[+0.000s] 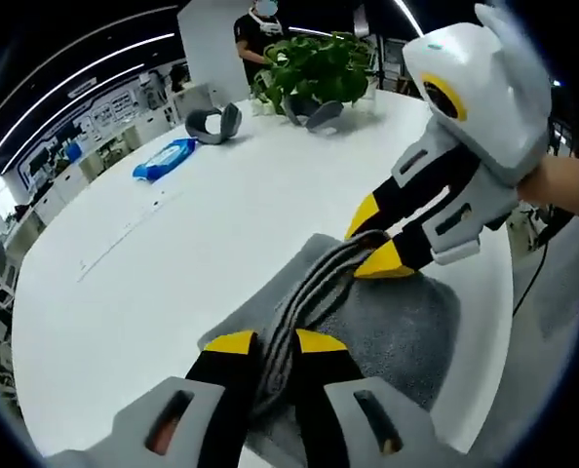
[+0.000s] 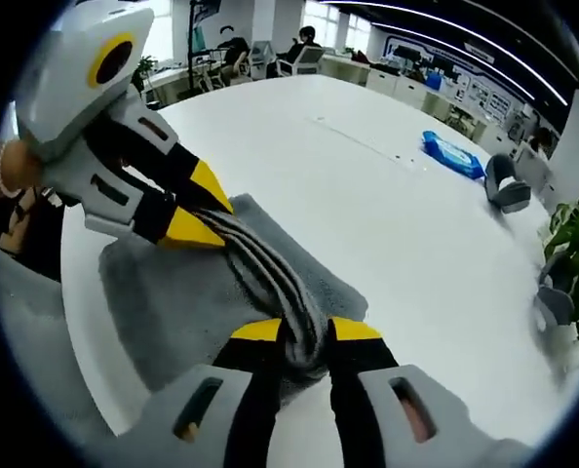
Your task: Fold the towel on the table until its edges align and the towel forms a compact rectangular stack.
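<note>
1. Towel (image 1: 387, 331) is grey w/ a striped edge, lying near the rim of the white table (image 1: 173, 263), partly bunched up. In the right gripper view it (image 2: 173, 302) sits spread flat to the left of the stripes.
2. Your left gripper (image 1: 275, 341) is clenched on the striped edge of the towel; the fabric is squeezed between the yellow-tipped jaws at the bottom of the left gripper view. In the right gripper view the same gripper (image 2: 207, 219) comes in from the upper left, tips down on the far end of the stripes.
3. Your right gripper (image 2: 307, 331) is also clamped on the striped edge, the cloth pinched between its jaws. In the left gripper view it (image 1: 372, 244) reaches in from the right, jaws closed on the other end of that bunched strip.
4. So both claws grip the same striped band, one at each end, and the band runs gathered between them, raised a bit over the flat grey part.
5. Other stuff on the table, well apart from the towel: blue packet (image 1: 165, 158), grey curved thing (image 1: 214, 124), potted plant (image 1: 314, 63).
6. A person (image 1: 255, 34) stands behind the plant at the far side.
</note>
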Available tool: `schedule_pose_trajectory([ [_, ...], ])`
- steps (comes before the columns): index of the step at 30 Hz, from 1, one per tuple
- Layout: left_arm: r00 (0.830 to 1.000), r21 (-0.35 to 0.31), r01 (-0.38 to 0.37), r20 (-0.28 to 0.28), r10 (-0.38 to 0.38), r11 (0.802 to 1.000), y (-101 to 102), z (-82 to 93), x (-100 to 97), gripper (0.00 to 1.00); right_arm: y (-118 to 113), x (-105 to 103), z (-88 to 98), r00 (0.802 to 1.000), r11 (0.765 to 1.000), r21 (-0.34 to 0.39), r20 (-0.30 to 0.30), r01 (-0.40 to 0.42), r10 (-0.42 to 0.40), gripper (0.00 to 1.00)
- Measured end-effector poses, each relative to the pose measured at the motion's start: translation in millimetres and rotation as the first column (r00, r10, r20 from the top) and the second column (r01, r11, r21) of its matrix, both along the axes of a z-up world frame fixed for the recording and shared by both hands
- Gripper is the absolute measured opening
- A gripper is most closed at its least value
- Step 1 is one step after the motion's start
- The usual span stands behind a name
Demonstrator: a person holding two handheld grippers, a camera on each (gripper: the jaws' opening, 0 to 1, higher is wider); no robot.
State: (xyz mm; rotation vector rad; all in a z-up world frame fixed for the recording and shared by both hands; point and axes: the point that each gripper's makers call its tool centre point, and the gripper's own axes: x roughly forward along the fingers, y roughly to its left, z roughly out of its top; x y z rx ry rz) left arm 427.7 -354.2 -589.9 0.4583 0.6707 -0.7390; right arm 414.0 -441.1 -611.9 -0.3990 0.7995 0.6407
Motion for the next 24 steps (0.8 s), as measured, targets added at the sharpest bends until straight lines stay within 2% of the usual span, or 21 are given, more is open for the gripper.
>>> schedule_pose_trajectory([
  [1,1.000,-0.008,-0.002,0.025,0.002,1.000,1.5,6.2,2.2,0.14,0.5,-0.3,3.9,1.000,1.000,0.006,0.009,-0.002,0.002,0.19],
  [5,0.998,-0.043,-0.016,0.055,0.018,0.999,11.0,24.7,0.3,0.14,-2.3,-4.9,11.3,0.999,1.000,-0.009,0.034,-0.005,0.005,0.20],
  [10,0.999,-0.049,-0.019,0.044,0.022,0.999,19.6,27.7,-15.1,0.14,-9.4,-14.9,21.0,0.999,1.000,0.007,0.046,0.021,-0.022,0.20],
  [12,0.999,-0.047,-0.012,0.039,0.014,0.999,20.3,26.3,-25.9,0.14,-11.5,-19.8,28.2,0.997,0.999,0.013,0.067,0.031,-0.032,0.18],
  [16,1.000,-0.057,-0.014,0.003,0.014,0.998,18.6,15.3,-48.3,0.14,-6.6,-34.4,30.7,0.998,0.998,0.054,0.040,0.037,-0.039,0.11],
  [20,0.999,-0.046,-0.008,-0.031,0.007,0.999,16.8,3.1,-64.2,0.14,1.3,-50.0,21.3,0.999,0.998,0.057,0.016,0.036,-0.037,0.08],
  [24,0.999,-0.024,-0.007,-0.052,0.006,1.000,16.9,-9.2,-75.2,0.14,5.8,-67.7,0.4,0.998,0.999,0.034,-0.055,0.028,-0.026,0.02],
])
